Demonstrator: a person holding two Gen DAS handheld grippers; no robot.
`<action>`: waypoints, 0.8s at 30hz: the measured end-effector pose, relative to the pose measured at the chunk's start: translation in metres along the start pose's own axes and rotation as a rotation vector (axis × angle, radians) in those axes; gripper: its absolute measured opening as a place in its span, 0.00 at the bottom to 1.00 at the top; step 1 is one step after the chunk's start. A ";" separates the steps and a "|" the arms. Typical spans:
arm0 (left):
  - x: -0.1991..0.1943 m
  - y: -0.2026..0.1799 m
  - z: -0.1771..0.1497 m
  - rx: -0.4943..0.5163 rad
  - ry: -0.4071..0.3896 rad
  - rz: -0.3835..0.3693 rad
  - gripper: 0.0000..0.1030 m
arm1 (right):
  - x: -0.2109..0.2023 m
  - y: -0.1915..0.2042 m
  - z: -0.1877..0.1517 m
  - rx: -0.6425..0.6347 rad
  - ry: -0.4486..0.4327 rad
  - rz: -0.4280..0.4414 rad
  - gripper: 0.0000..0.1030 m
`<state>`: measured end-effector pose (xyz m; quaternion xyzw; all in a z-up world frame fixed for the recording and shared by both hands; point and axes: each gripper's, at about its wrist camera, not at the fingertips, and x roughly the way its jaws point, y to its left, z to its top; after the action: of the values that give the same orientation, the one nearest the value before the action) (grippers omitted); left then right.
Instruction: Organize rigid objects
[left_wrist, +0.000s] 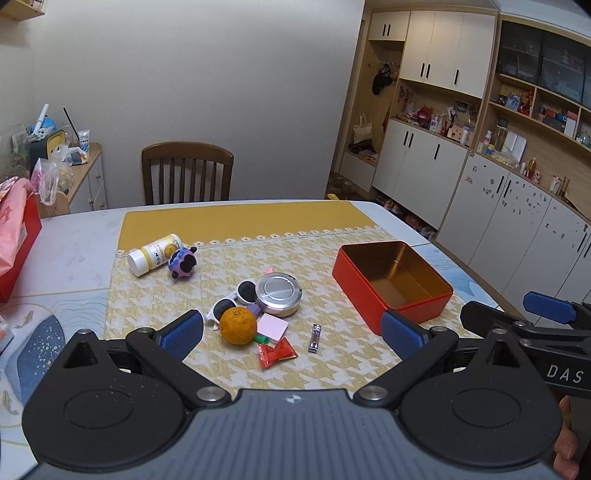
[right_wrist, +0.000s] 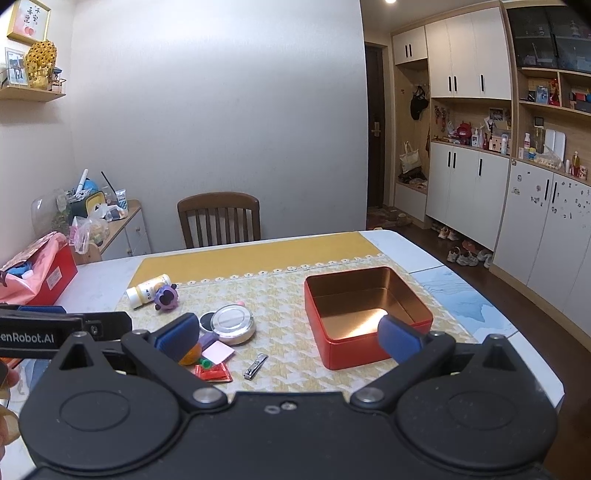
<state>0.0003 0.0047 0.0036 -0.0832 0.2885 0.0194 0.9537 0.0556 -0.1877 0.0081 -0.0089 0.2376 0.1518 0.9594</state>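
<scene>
An open, empty red tin box (left_wrist: 391, 284) (right_wrist: 365, 314) stands on the right of the yellow placemat. Left of it lie a round silver case (left_wrist: 279, 293) (right_wrist: 232, 325), white sunglasses (left_wrist: 232, 302), an orange (left_wrist: 238, 325), a pink note pad (left_wrist: 272, 328), a red sachet (left_wrist: 277, 352), a nail clipper (left_wrist: 314, 338) (right_wrist: 255, 366), a purple toy (left_wrist: 183, 263) (right_wrist: 166, 297) and a yellow bottle (left_wrist: 155, 254) (right_wrist: 147, 290). My left gripper (left_wrist: 291, 334) is open above the clutter. My right gripper (right_wrist: 288, 338) is open, near the box's front.
A wooden chair (left_wrist: 187, 173) stands at the table's far side. A red box with pink paper (left_wrist: 16, 236) sits at the table's left edge. A side cabinet (left_wrist: 85, 177) stands far left, and wall cupboards (left_wrist: 480, 166) to the right.
</scene>
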 end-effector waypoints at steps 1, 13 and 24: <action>0.000 0.000 0.000 0.002 -0.003 0.001 1.00 | 0.000 0.001 0.000 -0.001 0.000 0.001 1.00; -0.004 -0.005 0.004 0.041 -0.030 -0.022 1.00 | -0.003 0.001 0.003 -0.005 -0.013 0.010 1.00; -0.003 -0.006 0.007 0.039 -0.055 -0.046 1.00 | -0.004 0.000 0.004 -0.005 -0.021 -0.002 1.00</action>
<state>0.0019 0.0002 0.0125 -0.0706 0.2605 -0.0059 0.9629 0.0539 -0.1881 0.0131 -0.0100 0.2270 0.1513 0.9620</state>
